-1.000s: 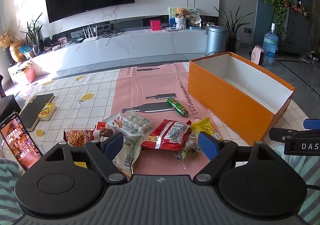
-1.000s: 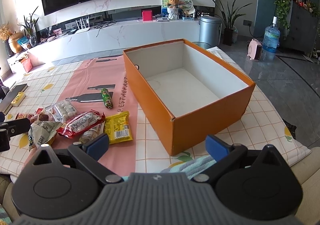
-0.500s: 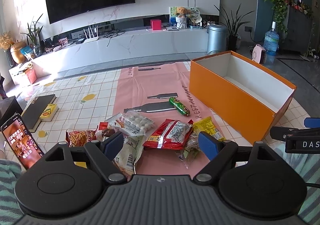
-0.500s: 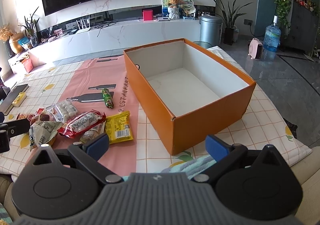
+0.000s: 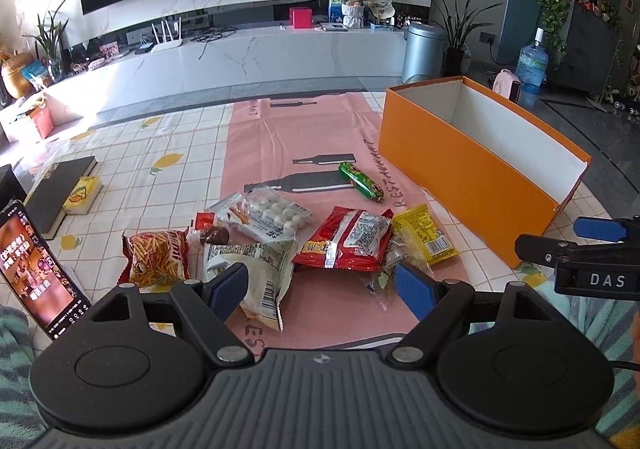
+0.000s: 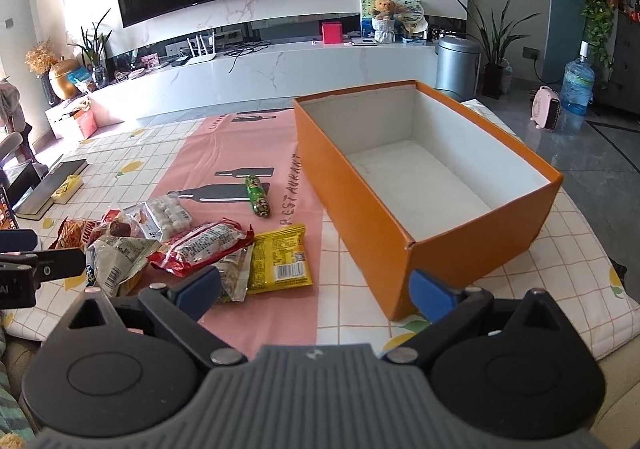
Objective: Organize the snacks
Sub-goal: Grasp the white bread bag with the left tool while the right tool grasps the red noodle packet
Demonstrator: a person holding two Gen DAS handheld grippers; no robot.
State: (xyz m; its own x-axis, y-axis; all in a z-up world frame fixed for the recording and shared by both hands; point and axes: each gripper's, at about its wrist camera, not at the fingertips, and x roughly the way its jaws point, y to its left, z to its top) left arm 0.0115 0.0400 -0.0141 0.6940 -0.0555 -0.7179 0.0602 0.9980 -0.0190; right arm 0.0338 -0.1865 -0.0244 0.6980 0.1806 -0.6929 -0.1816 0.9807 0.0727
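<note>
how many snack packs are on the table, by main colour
red: 2, the noodle pack and the fries bag
yellow: 1, the flat packet
green: 1, the roll
white or clear: 2, the ball tray and the white bag
total: 6 clear to see; smaller wrappers in the pile are too hidden to count

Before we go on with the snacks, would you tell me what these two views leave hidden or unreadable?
- Orange box, left wrist view: its floor is hidden by the near wall.
- Clear packet, left wrist view: partly covered by the red packet and a finger of the left tool.
- Phone, left wrist view: cut off by the left edge.
- Yellow packet, right wrist view: print too small to read.
- Right tool: open, holding nothing.
</note>
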